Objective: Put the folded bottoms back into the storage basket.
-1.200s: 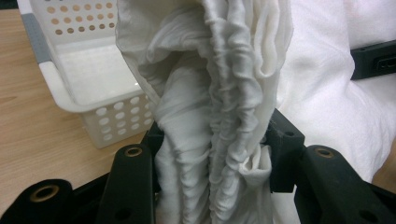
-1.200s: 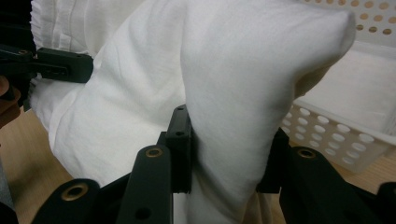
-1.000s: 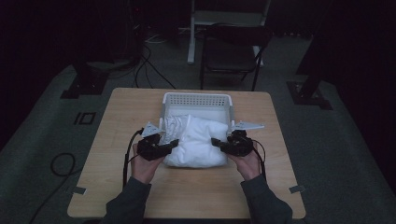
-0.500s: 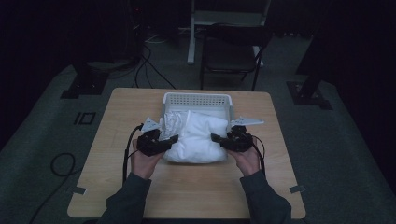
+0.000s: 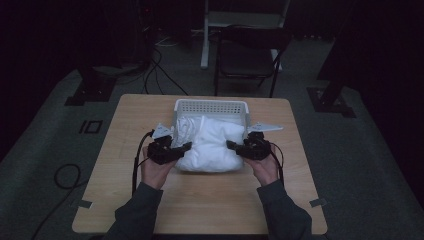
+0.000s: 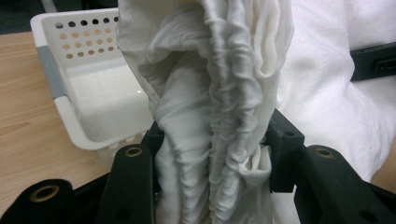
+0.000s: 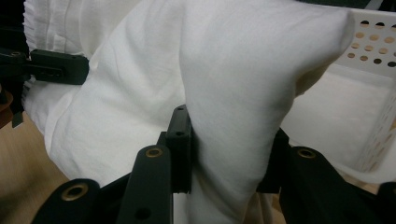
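Observation:
A bundle of white cloth [image 5: 210, 142] lies half in a white perforated basket [image 5: 210, 106] and half on the wooden table [image 5: 210, 200] in front of it. My left gripper [image 5: 184, 147] is shut on the cloth's left edge, a thick gathered fold [image 6: 210, 140] pinched between its jaws. At the right side my right gripper [image 5: 231, 145] is shut on a smooth fold of the same cloth [image 7: 233, 140]. The basket [image 6: 84, 93] shows bare floor at its near corner in the left gripper view, and its wall [image 7: 373, 51] stands behind the cloth in the right gripper view.
A dark folding chair [image 5: 247, 55] and a white stand [image 5: 240, 20] are beyond the table's far edge. Cables [image 5: 160, 65] run on the floor at the left. Two grey three-cornered plates [image 5: 264, 127] sit on the grippers beside the basket.
Both grippers and the cloth bundle have shifted slightly toward the basket. Both keep their hold on the cloth.

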A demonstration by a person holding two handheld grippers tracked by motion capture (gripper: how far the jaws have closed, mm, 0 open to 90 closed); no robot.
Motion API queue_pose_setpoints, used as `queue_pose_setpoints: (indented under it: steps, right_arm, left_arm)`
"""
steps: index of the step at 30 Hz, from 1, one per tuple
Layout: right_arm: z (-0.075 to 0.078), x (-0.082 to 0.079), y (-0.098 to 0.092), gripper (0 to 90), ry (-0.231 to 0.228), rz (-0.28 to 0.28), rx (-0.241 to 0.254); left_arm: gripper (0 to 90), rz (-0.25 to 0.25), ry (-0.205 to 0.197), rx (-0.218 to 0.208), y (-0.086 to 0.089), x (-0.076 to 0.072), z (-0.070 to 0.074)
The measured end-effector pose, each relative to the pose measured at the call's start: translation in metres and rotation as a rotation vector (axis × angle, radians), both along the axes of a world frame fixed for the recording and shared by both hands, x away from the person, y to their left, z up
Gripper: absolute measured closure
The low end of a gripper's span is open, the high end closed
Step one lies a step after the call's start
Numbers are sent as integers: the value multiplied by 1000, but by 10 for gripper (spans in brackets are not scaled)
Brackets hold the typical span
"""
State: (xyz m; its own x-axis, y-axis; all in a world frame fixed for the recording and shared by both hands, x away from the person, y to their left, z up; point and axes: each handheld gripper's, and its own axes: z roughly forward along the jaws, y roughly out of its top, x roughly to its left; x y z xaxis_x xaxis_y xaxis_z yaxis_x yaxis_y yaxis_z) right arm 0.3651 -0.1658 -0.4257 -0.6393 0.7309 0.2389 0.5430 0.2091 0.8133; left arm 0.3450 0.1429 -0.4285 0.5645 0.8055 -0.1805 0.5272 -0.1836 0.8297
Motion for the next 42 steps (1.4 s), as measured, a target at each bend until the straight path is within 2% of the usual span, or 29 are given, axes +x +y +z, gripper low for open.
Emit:
queue_pose_setpoints:
  steps: [18,42]
  right_arm:
    - [7,5,0,658,-11,-9,-6]
    - [13,28,4,658,-16,-40,-25]
  left_arm:
    - [549,0,-1,-3,0,8,6]
    - [552,25,16,-27,-1,33,9]
